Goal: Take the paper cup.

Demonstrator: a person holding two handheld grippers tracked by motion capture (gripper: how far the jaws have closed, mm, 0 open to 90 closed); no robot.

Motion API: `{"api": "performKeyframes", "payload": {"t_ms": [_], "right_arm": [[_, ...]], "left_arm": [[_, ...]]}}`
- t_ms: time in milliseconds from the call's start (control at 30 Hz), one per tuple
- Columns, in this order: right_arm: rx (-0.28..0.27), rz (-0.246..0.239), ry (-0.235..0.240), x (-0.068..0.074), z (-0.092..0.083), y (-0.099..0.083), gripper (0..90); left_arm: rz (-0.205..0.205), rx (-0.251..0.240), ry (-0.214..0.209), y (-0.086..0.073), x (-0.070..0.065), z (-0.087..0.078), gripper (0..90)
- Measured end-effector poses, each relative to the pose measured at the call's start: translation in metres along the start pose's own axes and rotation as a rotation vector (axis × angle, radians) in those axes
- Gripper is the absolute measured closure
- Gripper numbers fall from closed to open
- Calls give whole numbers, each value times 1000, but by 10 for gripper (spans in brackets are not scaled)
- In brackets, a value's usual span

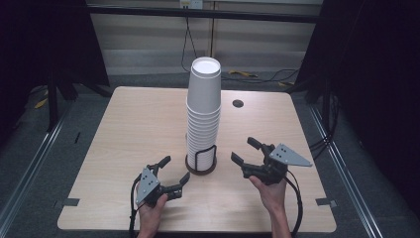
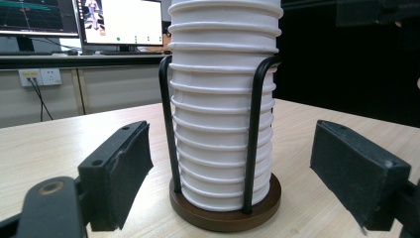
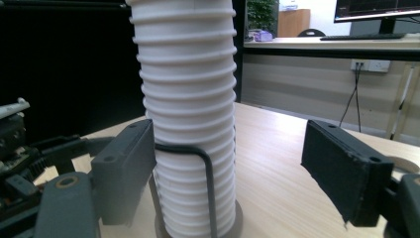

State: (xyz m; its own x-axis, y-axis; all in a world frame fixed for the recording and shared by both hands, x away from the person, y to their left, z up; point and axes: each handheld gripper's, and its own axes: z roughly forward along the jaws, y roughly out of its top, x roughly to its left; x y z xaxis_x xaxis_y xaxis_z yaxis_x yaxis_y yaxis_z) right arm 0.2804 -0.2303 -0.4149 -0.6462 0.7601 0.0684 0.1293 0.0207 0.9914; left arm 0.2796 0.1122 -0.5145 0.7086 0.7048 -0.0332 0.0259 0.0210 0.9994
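Observation:
A tall stack of white paper cups [image 1: 203, 111] stands upright in a black wire holder on a round dark wooden base [image 1: 201, 167] at the middle of the light wooden table [image 1: 129, 129]. My left gripper [image 1: 176, 168] rests low, left of the base, open and empty. In the left gripper view its pads [image 2: 124, 168] stand wide apart, with the stack [image 2: 223, 124] just ahead of them. My right gripper [image 1: 243, 149] hovers right of the stack, open, holding nothing. Its pads [image 3: 341, 168] flank the stack [image 3: 185, 99], apart from it.
A small round dark hole [image 1: 238, 103] sits in the table behind the stack. Grey tape marks [image 1: 325, 202] lie near the front corners. Cables [image 1: 257, 77] run on the floor beyond the far edge. Monitors [image 2: 119, 22] stand on a desk behind.

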Motion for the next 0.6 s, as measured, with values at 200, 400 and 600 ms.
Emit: {"api": "performKeyframes", "payload": {"t_ms": [200,400,600], "right_arm": [[10,1,15,-2,5,14,224],[23,20,44,-6,9,29,202],[26,3,80,-7,15,46,198]], "left_arm": [[-3,-2,2,0,0,0,158],[-3,-2,2,0,0,0,157],[-3,-2,1,0,0,0,157]]}}
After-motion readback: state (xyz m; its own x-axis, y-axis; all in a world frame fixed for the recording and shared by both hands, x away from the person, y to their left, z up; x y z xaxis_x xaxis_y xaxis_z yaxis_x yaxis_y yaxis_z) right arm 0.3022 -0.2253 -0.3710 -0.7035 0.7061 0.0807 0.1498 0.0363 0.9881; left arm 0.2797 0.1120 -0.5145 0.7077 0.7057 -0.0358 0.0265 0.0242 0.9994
